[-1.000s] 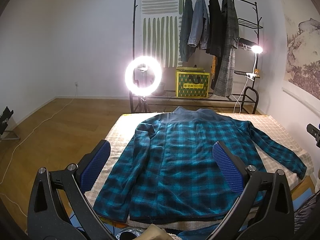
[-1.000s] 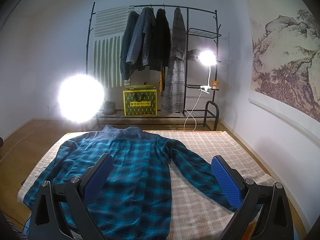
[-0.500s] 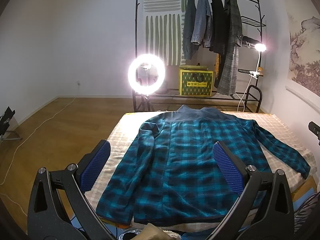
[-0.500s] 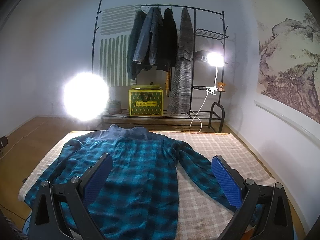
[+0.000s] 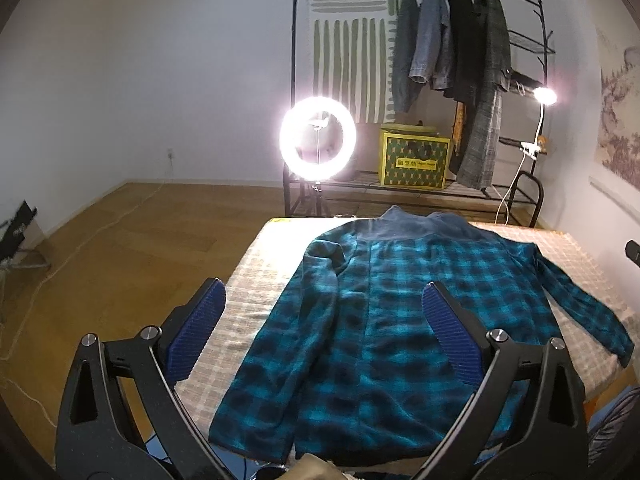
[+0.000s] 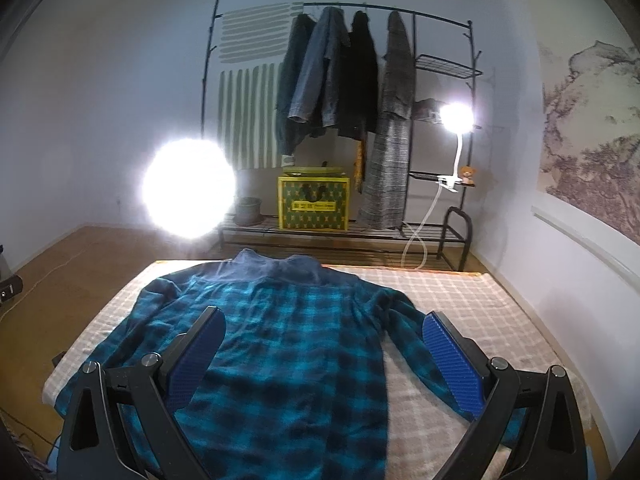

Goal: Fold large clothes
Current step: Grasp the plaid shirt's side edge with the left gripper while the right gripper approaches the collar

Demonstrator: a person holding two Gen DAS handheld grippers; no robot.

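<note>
A teal and black plaid shirt lies flat and spread out, collar at the far end, on a table with a beige checked cloth. It also shows in the right wrist view. My left gripper is open and empty, held above the shirt's near left part. My right gripper is open and empty, held above the shirt's near right side, with its right sleeve under the right finger.
A lit ring light stands past the table's far left corner. A clothes rack with hanging coats, a yellow box and a clip lamp line the back wall. Wooden floor lies left.
Both grippers have risen and tilted slightly, so the shirt sits lower in both views. The shirt has not moved and both grippers stay open.
</note>
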